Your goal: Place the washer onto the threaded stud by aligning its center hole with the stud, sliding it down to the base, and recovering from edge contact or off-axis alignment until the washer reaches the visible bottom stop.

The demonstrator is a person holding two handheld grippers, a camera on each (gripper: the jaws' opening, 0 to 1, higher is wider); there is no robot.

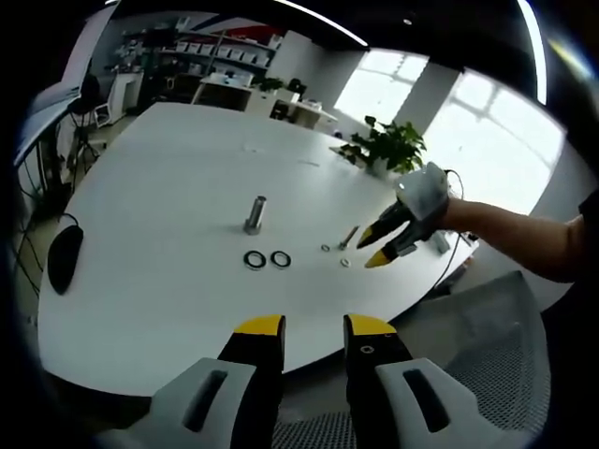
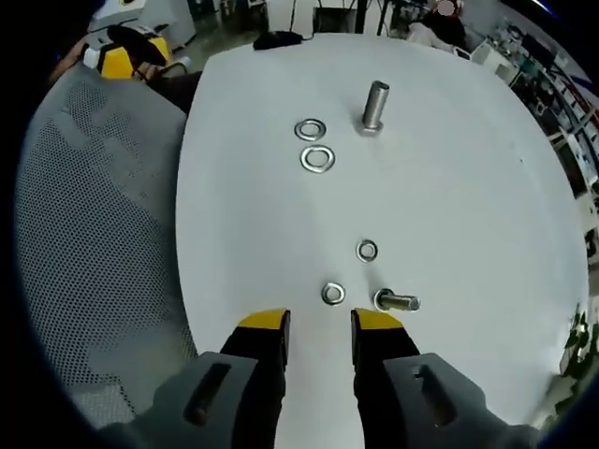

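Note:
An upright metal threaded stud stands near the middle of the white table. Two large washers lie flat beside it, also seen as rings. My left gripper is open and hangs off the table's near edge with nothing between its jaws. My right gripper is open and hovers low over two small washers and a short bolt lying on its side.
A black mouse-shaped object rests near one table edge. A grey mesh chair sits beside the table. A potted plant stands past the far edge. A person's forearm reaches in with the right gripper.

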